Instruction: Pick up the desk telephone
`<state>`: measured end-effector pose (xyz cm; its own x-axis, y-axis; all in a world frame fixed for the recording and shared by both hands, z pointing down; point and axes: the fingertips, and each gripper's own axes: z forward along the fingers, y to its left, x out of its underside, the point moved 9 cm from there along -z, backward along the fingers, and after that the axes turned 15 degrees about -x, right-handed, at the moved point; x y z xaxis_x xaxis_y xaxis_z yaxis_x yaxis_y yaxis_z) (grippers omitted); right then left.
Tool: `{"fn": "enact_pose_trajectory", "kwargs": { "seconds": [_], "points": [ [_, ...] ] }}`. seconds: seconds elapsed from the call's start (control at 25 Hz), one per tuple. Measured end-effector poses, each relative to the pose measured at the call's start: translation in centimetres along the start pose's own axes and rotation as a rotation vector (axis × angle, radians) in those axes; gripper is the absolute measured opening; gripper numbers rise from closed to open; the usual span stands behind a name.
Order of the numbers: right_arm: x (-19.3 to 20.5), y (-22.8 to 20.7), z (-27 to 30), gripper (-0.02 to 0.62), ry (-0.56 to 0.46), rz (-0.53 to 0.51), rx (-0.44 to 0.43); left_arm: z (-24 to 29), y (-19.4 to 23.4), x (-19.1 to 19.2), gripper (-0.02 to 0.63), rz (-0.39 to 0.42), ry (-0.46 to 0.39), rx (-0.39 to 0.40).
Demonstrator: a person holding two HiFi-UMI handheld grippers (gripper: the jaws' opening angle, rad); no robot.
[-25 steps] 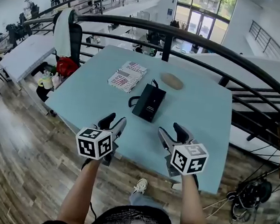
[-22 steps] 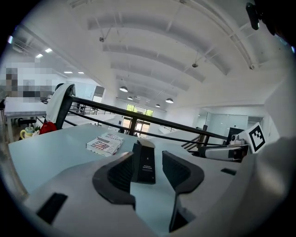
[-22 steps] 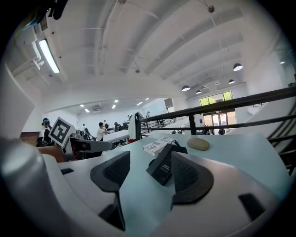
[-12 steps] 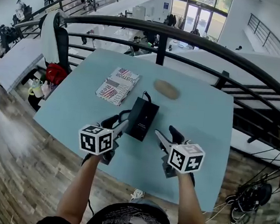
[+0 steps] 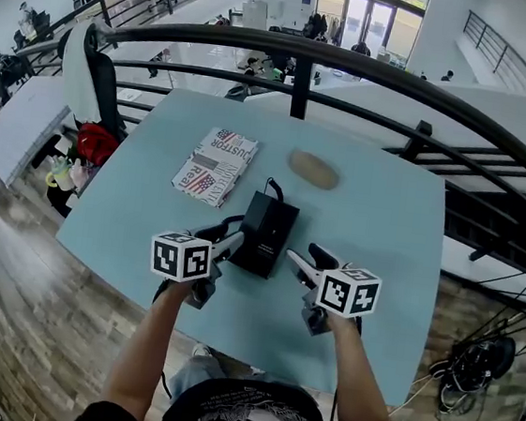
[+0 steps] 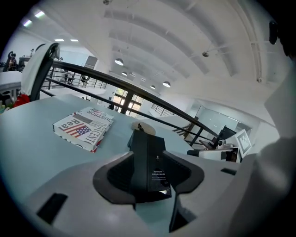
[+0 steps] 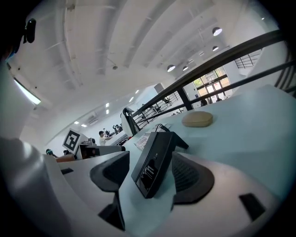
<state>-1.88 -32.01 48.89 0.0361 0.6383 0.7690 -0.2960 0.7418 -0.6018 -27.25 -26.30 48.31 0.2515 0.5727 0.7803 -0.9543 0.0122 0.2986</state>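
Note:
The black desk telephone (image 5: 265, 233) lies flat on the light blue table (image 5: 374, 227), its long side pointing away from me, with a cord at its far end. My left gripper (image 5: 222, 238) is at its near left corner and my right gripper (image 5: 305, 255) at its near right corner. In the left gripper view the telephone (image 6: 148, 162) shows in the gap of the open left gripper (image 6: 150, 178), pads apart from it. In the right gripper view the telephone (image 7: 155, 159) lies tilted in the gap of the wide-open right gripper (image 7: 148, 173). Neither gripper holds anything.
A flag-printed book (image 5: 215, 162) lies to the far left of the telephone and a tan oval object (image 5: 315, 170) just beyond it. A black railing (image 5: 299, 63) curves past the table's far edge. The table's near edge (image 5: 230, 333) is under my wrists.
Both grippers moved forward and down from the table's near edge to either side of the telephone's near end. The telephone has not moved on the table.

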Motion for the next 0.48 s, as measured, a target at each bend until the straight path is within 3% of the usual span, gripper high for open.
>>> {"fn": "enact_pose_trajectory", "kwargs": {
  "seconds": [0.16,0.24,0.48],
  "points": [
    [0.5,-1.2,1.4,0.267,0.014,0.040,-0.004,2.3,1.6,-0.1,0.177,-0.008,0.050,0.071],
    [0.8,-1.6,2.2,0.267,0.030,0.052,0.003,3.2,2.5,-0.2,0.212,-0.003,0.073,0.111],
    [1.8,-3.0,4.8,0.270,0.053,0.099,0.013,6.5,5.4,-0.4,0.244,0.008,0.182,0.273]
  ]
}}
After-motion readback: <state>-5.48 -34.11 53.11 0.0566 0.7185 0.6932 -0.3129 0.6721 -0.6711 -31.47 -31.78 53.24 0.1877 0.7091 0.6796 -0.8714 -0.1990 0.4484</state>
